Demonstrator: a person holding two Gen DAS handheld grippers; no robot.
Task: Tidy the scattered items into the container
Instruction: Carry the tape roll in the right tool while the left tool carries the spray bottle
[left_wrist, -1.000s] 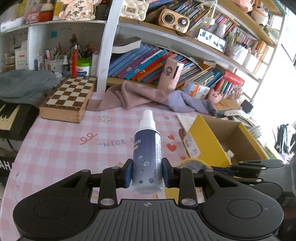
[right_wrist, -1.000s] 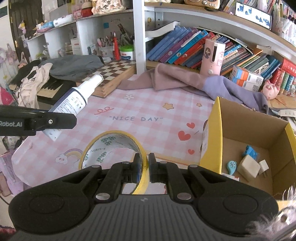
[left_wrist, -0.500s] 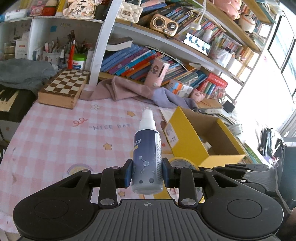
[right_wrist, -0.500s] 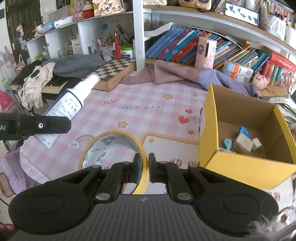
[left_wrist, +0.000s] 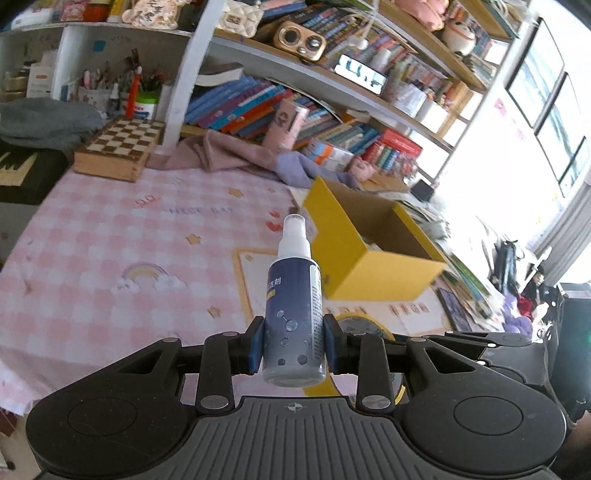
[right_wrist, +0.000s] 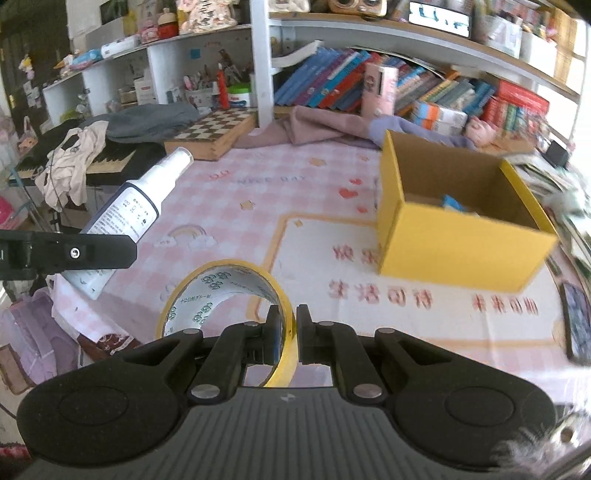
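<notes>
Navy spray bottle (left_wrist: 293, 325) (white cap); yellow tape roll (right_wrist: 225, 295); yellow box (right_wrist: 458, 240); pink-checked tablecloth (left_wrist: 110, 236).

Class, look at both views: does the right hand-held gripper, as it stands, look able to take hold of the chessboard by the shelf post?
Probably not. The right hand-held gripper is already shut on the tape roll, and the chessboard lies far across the table.

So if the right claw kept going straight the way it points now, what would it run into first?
Probably the pink checked tablecloth, left of the yellow box. The right claw, shut on the tape roll, aims downward at bare cloth; depth is unclear, so the roll would likely touch first.
</notes>
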